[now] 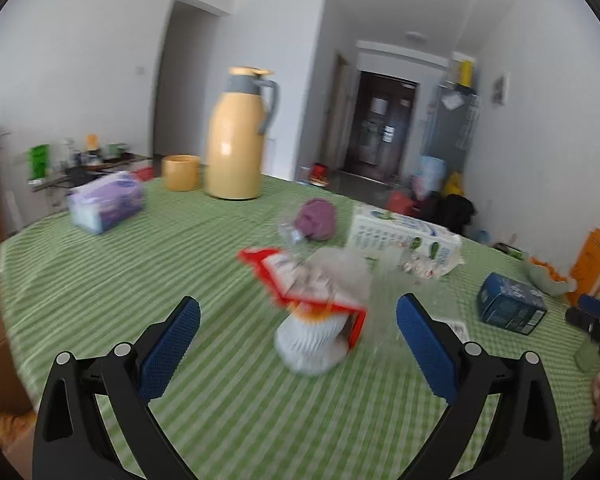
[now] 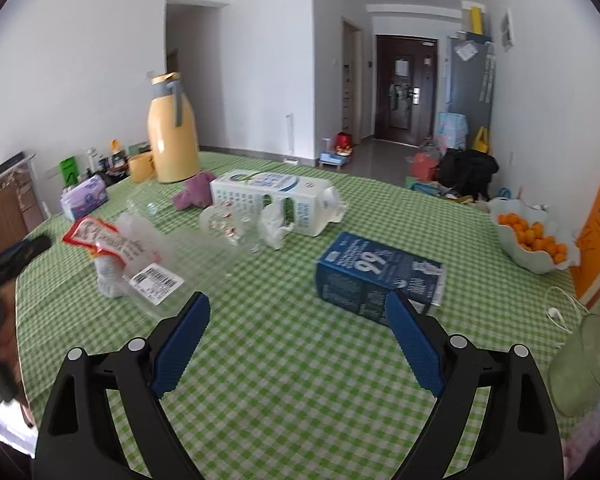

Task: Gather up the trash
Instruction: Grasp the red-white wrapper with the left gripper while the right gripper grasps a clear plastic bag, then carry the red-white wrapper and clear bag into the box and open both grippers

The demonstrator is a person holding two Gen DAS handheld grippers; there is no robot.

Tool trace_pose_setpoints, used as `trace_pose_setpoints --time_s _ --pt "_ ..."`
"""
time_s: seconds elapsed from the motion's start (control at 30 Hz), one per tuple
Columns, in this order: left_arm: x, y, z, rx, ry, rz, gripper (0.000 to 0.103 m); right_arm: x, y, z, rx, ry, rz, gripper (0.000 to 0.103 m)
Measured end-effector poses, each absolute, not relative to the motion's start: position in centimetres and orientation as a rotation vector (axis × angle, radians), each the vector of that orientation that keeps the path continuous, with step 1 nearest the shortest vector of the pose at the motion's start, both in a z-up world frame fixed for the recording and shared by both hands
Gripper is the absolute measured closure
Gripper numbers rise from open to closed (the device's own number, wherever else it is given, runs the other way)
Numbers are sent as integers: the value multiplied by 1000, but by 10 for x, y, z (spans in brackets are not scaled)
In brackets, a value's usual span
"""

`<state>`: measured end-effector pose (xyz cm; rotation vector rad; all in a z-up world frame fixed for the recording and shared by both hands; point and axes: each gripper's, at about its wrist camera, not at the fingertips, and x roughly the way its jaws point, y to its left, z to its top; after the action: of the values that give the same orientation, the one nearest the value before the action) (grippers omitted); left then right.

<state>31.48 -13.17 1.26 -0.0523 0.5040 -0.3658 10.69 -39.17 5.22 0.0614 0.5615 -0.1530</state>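
Here we hold the left hand-held gripper (image 1: 298, 322) spread wide and empty, the red wrapper (image 1: 300, 280) on its white foam sleeve (image 1: 312, 340) just ahead between the fingers. Our right hand-held gripper (image 2: 298, 320) gapes empty too, the blue carton (image 2: 374, 280) ahead-right. Closing carelessly, we may catch the clear plastic tray (image 2: 180, 256) touching the wrapper and drag it along.

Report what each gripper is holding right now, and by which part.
Nothing is held. The left gripper is open, its jaws either side of the red-and-white snack wrapper without closing on it. The right gripper is open over bare green checked tablecloth.
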Motion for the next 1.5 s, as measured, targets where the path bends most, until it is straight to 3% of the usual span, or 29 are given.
trace_pose_setpoints --time_s 0.13,0.2,0.23,0.27,0.3,0.73,0.93,0.97,1.0,1.03,1.07,1.2,1.5 --pt "360 -146 2 -32 591 -356 8 111 -378 50 -2 584 -116 17" --pt "373 -144 -2 -101 614 -372 15 114 -375 50 -16 591 -105 17" --pt "380 -140 -2 -157 613 -399 40 115 -374 49 -20 595 -104 17" --pt "383 -139 -3 -179 610 -417 89 118 -372 49 -26 599 -101 17" --pt "385 -139 -2 -180 610 -424 94 120 -369 48 -32 602 -97 17" --pt "303 -65 102 -226 212 -503 98 223 -302 62 31 645 161 17" --pt "286 -10 99 -236 188 -452 98 323 -274 50 30 736 191 17" --pt "285 -3 94 -225 196 -447 98 338 -271 43 28 758 175 22" --pt "284 2 89 -213 203 -438 98 348 -270 37 29 778 161 53" --pt "283 6 86 -202 206 -440 98 361 -268 29 39 821 152 74" --pt "283 10 83 -192 207 -433 98 367 -267 24 49 851 143 83" --pt "284 21 79 -178 220 -424 98 363 -259 31 19 839 145 92" --pt "266 5 93 -174 203 -450 98 272 -275 125 -45 552 51 95"
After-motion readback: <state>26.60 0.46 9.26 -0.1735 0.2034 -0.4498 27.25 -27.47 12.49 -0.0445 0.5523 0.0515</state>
